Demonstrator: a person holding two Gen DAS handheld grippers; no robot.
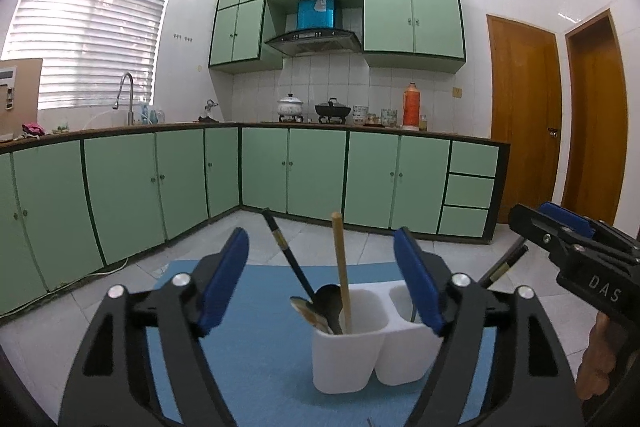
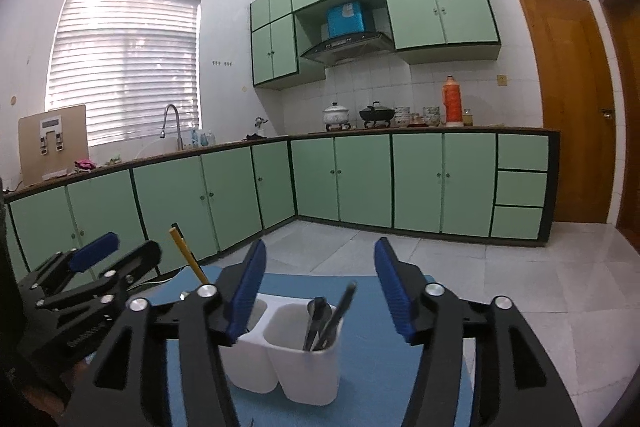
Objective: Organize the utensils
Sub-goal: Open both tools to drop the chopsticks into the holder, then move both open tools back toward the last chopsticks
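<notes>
A: Where are we w/ the utensils?

B: We see a white two-compartment holder (image 1: 360,347) standing on a blue mat (image 1: 256,327) on the surface. In its left compartment, per the left wrist view: a wooden chopstick (image 1: 341,267), a black-handled utensil (image 1: 286,251) leaning left, and two spoon bowls (image 1: 320,307) at the rim.

A: And the right compartment?

B: From the right wrist view we count two dark utensils (image 2: 326,319) leaning right in it. Can't tell what kind.

A: Grippers?

B: Our left gripper (image 1: 320,279) has its jaws spread wide, nothing between the pads; the holder sits just ahead of it. Our right gripper (image 2: 320,291) is parted too, a bit less wide, also empty, w/ the holder just ahead of it.

A: Are they touching the holder?

B: No, both are apart from it, side by side.
</notes>
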